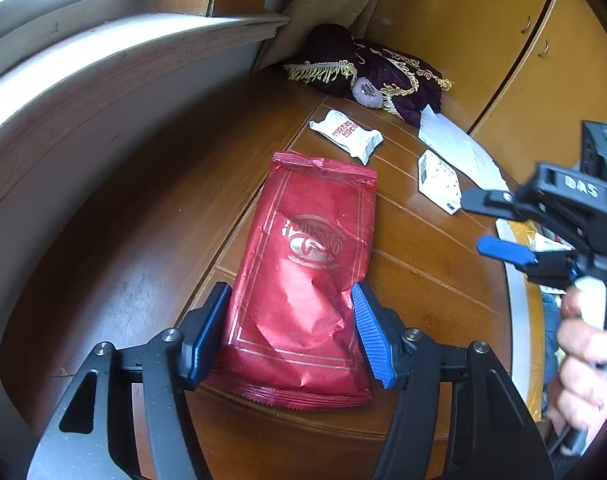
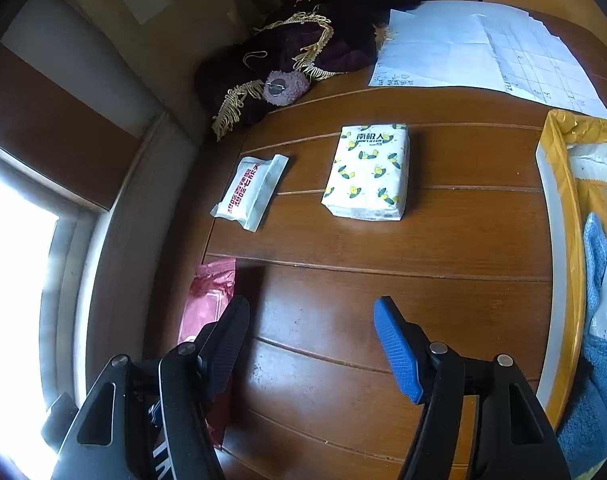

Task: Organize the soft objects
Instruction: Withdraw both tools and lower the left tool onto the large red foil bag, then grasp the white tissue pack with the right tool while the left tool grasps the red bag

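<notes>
One crinkled red foil pouch (image 1: pixel 303 280) with silver print lies flat on the worktop (image 1: pixel 423 264) between the left gripper (image 1: pixel 291 332) wide jaws; right gripper (image 2: pixel 311 344) jaws wide, empty.

A brown wooden table (image 2: pixel 383 288) stands by a bright window (image 2: pixel 11 280) — yellow cabinet doors (image 1: pixel 503 40) behind.

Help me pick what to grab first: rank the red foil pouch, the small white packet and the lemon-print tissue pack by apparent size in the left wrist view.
1. red foil pouch, though it lies nearest the camera
2. small white packet and lemon-print tissue pack: too alike to rank
</notes>
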`<state>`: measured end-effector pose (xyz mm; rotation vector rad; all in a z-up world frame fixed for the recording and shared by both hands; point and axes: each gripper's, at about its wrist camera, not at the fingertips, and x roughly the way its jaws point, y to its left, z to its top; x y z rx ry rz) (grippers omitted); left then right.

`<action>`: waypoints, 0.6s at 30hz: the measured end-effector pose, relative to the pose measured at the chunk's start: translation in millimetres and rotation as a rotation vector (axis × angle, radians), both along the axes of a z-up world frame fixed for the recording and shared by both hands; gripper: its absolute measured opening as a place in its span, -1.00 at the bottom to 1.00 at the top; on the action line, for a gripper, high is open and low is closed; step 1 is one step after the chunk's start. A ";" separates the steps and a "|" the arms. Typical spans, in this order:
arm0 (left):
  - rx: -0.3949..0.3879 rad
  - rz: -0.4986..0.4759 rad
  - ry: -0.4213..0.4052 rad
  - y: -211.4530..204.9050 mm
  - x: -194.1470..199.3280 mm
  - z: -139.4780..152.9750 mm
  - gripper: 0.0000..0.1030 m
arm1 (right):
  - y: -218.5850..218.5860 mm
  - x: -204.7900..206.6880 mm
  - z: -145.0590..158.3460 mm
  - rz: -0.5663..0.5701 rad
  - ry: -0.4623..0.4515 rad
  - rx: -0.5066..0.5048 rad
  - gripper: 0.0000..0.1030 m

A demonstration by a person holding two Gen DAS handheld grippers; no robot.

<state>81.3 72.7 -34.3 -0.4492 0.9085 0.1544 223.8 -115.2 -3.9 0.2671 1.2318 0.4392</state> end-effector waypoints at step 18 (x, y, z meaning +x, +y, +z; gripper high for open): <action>-0.109 -0.006 -0.031 12.5 -6.8 -2.2 0.17 | 9.2 74.3 -17.7 -0.137 0.030 -0.108 0.31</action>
